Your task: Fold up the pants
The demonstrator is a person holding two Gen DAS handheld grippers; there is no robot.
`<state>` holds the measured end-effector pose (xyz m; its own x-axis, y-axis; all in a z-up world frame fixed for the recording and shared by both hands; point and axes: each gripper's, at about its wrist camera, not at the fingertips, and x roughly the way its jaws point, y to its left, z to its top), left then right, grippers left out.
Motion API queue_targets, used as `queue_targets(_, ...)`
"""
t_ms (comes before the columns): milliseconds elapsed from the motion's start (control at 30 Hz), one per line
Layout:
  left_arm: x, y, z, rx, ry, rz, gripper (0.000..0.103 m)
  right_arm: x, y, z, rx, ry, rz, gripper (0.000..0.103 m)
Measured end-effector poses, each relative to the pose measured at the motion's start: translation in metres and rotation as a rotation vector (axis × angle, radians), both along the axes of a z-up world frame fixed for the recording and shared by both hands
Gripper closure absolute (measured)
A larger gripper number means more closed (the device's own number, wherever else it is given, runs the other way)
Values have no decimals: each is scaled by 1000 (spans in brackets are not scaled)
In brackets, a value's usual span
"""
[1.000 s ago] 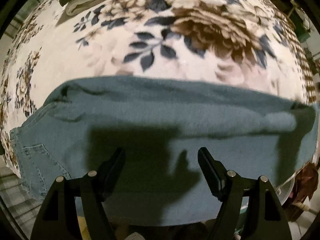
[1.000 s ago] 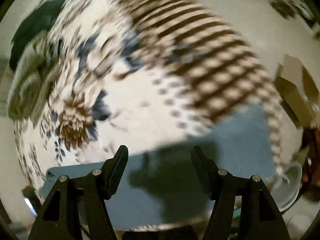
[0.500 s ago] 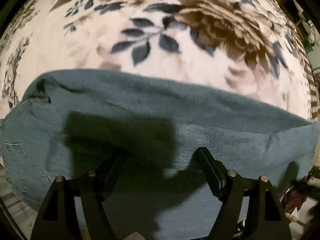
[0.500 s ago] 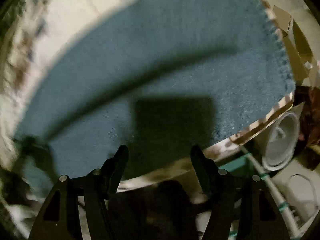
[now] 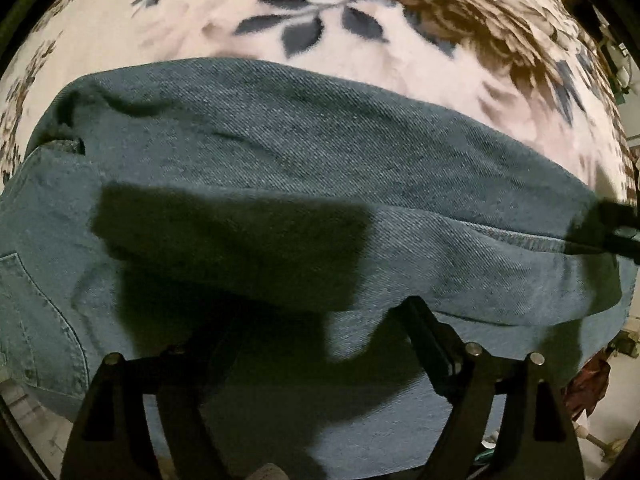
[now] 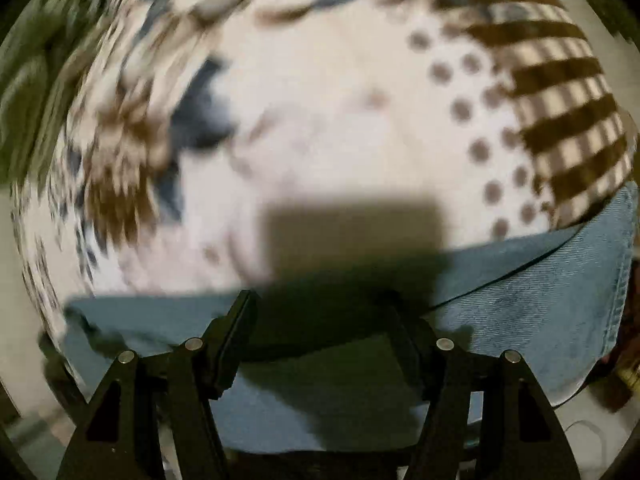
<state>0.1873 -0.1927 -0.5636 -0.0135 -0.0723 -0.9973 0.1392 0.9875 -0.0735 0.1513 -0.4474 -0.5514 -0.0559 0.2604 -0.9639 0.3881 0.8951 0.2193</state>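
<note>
— Floral blanket [image 5: 224,20] fills everything beyond my left tongs [image 5: 320,312], cream with dark leaves and brown blooms. Where are the pants?

— Right under me. The blue denim pants [image 5: 280,140] lie across the blanket, a folded layer just ahead of the tips, a back pocket off to the left side.

— And your grip?

— Left tongs are spreading apart; denim lies below them, nothing pinched between. My right tongs [image 6: 320,312] stand released over the pants' far edge [image 6: 540,300], with a hem to their right and the checked blanket border beyond.
</note>
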Motion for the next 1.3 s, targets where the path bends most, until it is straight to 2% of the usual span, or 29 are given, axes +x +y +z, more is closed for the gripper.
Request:
queue_targets(200, -9, 9, 2, 16, -4, 0, 21, -27, 24, -9, 2, 98, 247, 36)
queue_targets(367, -21, 21, 11, 33, -2, 33, 21, -22, 30, -6, -16, 99, 295, 36)
queue_targets(433, -26, 29, 11, 40, 3, 48, 22, -17, 38, -4, -56, 66, 310, 38)
queue_targets(467, -27, 33, 10, 44, 5, 53, 22, -13, 43, -4, -80, 51, 317, 62)
queue_targets(500, -27, 36, 9, 46, 8, 58, 22, -11, 45, 0, -125, 35, 316, 93)
queue_targets(600, -27, 47, 15, 42, 3, 70, 22, -9, 45, 19, -190, -43, 269, 99)
queue_targets(767, -23, 56, 27, 54, -38, 66, 22, -6, 32, 75, -264, -219, 192, 99)
queue_targets(900, -12, 64, 33, 55, -53, 77, 22, 9, 34, 93, -332, -302, 188, 100)
queue_targets(967, -2, 65, 36, 63, -66, 80, 22, 11, 59, 83, -350, -308, 180, 100)
queue_targets(1067, 13, 70, 42, 89, -114, 82, 21, 24, 61, 52, -327, -250, 160, 99)
queue_targets(1100, 19, 72, 42, 107, -132, 83, 21, 31, 52, 41, -290, -217, 118, 99)
queue_targets(1133, 27, 76, 41, 120, -149, 91, 21, 31, 46, 35, -250, -204, 86, 96)
queue_targets(1200, 41, 82, 35, 127, -162, 96, 21, 29, 29, 36, -174, -206, 1, 75)
queue_targets(1300, 60, 93, 31, 116, -160, 112, 21, 1, -7, 57, -89, -258, -154, 48)
